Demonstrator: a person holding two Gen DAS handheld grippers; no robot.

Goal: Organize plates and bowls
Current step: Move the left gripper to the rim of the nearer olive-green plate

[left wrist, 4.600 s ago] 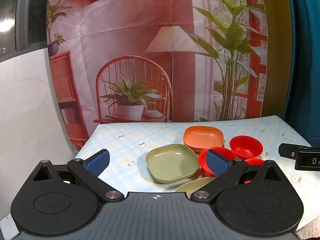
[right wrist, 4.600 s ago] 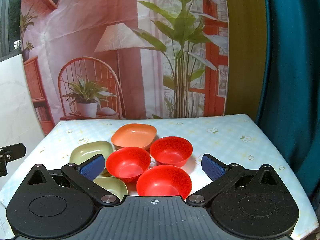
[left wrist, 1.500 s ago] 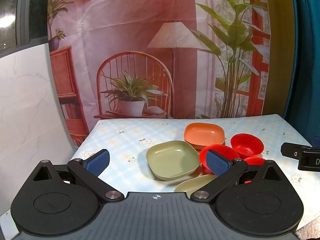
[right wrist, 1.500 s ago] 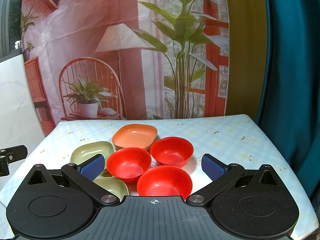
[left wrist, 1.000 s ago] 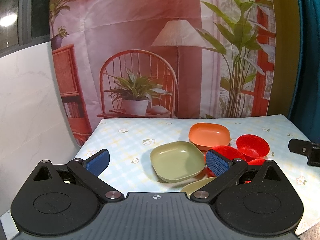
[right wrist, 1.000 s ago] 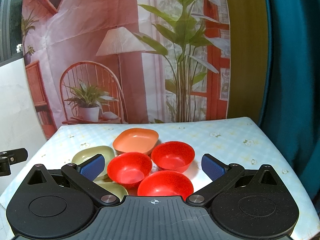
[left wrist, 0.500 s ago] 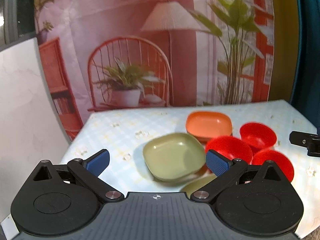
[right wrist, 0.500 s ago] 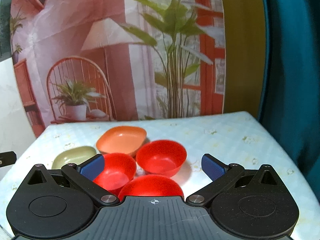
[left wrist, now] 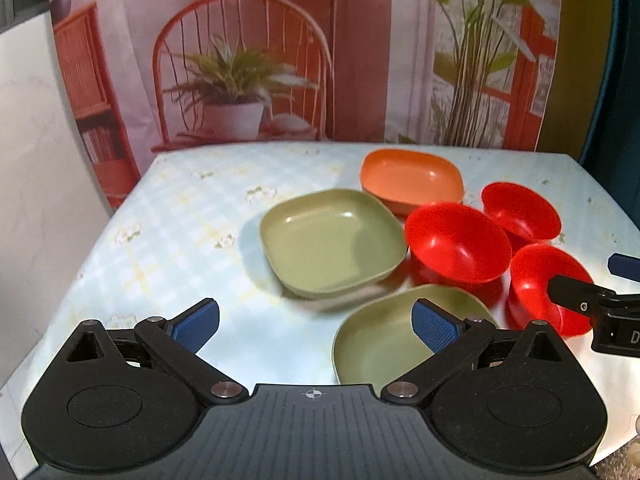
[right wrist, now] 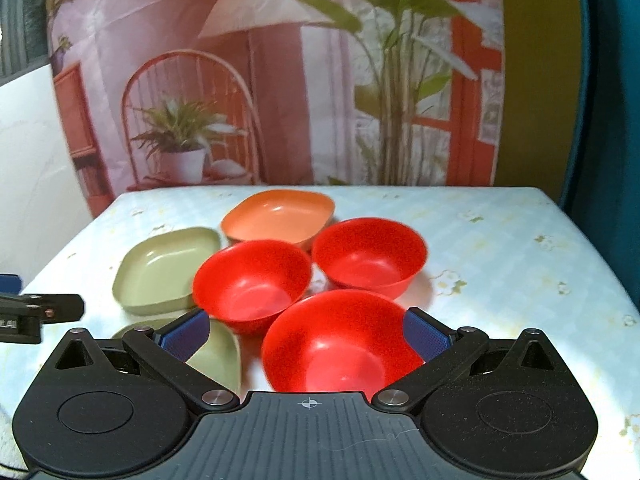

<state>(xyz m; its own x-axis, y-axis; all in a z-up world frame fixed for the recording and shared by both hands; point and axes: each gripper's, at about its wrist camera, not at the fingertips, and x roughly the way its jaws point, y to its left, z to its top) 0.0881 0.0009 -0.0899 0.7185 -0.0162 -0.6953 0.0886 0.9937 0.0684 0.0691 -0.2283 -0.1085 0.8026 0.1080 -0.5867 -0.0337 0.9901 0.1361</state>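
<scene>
Three red bowls stand clustered on the table: nearest (right wrist: 340, 344), left (right wrist: 250, 280), far right (right wrist: 368, 254). An orange square plate (right wrist: 280, 216) lies behind them. Two green square plates lie to the left, far one (left wrist: 332, 240) and near one (left wrist: 384, 336). My left gripper (left wrist: 316, 324) is open and empty, its right finger over the near green plate. My right gripper (right wrist: 306, 334) is open and empty, its fingers on either side of the nearest red bowl, just above it.
The table has a pale blue checked cloth (left wrist: 180, 240) with small flowers. A printed backdrop (right wrist: 280, 80) hangs behind the far edge. A white wall (left wrist: 36, 160) is on the left, a teal curtain (right wrist: 608, 100) on the right. The right gripper's finger shows in the left view (left wrist: 576, 290).
Both grippers have moved forward and tilted down toward the dishes. The dishes look larger and closer. Both stayed open. No dish has moved.
</scene>
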